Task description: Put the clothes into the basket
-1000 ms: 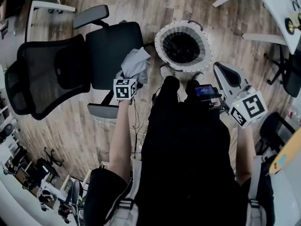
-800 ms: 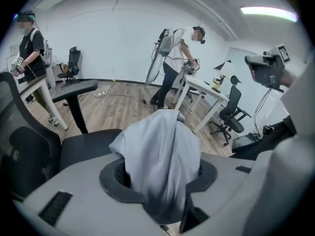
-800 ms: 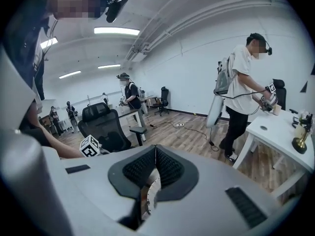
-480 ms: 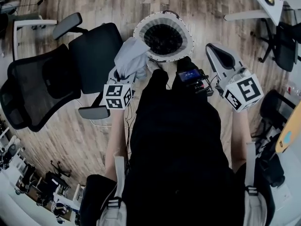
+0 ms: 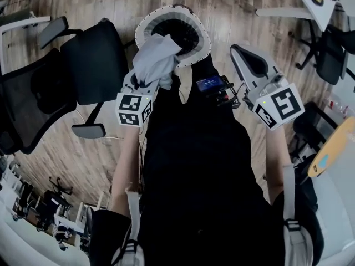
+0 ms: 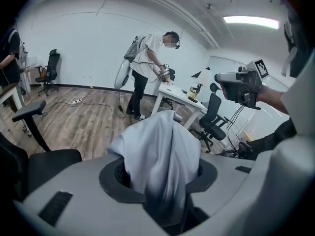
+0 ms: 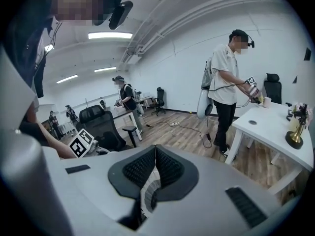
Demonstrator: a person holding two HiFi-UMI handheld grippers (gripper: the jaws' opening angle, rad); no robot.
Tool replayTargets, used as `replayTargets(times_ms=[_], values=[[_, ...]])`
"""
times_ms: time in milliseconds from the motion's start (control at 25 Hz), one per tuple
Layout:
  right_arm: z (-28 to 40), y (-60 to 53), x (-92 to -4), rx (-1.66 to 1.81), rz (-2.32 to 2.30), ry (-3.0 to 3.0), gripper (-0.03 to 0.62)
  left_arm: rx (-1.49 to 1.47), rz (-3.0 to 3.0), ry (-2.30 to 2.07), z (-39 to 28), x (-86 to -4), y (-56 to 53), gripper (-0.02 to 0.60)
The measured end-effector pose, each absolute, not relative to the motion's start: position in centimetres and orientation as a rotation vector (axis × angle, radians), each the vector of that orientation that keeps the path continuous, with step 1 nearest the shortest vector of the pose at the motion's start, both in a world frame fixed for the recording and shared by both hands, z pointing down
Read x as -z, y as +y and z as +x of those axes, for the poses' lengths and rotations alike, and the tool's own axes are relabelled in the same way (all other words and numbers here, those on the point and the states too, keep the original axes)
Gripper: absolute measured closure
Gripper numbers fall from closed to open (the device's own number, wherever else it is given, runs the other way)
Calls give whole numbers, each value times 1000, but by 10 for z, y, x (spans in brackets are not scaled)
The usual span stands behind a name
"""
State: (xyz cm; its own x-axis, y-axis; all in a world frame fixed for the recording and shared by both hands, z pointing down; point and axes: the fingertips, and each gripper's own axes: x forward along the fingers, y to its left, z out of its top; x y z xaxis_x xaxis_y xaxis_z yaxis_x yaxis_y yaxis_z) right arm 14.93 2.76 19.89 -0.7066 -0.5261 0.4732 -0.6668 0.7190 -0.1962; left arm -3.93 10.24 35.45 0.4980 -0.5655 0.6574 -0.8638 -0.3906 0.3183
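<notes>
Grey garment (image 5: 157, 60) hangs bunched in the clamped jaws of the left gripper (image 5: 145, 82), over the near rim of the basket (image 5: 145, 26); the right gripper (image 5: 239, 57), jaws together and empty, hovers beside it

Garment (image 5: 155, 60) now over basket (image 5: 204, 37), off chair (image 5: 94, 60)

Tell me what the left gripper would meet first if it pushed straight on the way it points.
Probably the basket. The left gripper, shut on the grey garment, aims down toward the basket's rim and dark opening just ahead. Depth is hard to judge from above.
</notes>
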Motion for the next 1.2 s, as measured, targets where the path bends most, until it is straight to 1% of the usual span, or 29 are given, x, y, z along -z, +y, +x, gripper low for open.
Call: replayTargets(times_ms=[280, 680, 1000, 1200], values=[[194, -8, -261, -606, 735, -2502, 577, -627, 1923, -1182, 18, -397, 85, 382], [223, -57, -336, -597, 514, -2485, 577, -675, 1767, -1190, 65, -485, 64, 382], [206, -67, -393, -546, 390, -2450, 577, -711, 1718, -1164, 62, -590, 53, 382], [196, -63, -430, -585, 380, -2382, 577, -713, 1701, -1149, 57, -662, 44, 382]])
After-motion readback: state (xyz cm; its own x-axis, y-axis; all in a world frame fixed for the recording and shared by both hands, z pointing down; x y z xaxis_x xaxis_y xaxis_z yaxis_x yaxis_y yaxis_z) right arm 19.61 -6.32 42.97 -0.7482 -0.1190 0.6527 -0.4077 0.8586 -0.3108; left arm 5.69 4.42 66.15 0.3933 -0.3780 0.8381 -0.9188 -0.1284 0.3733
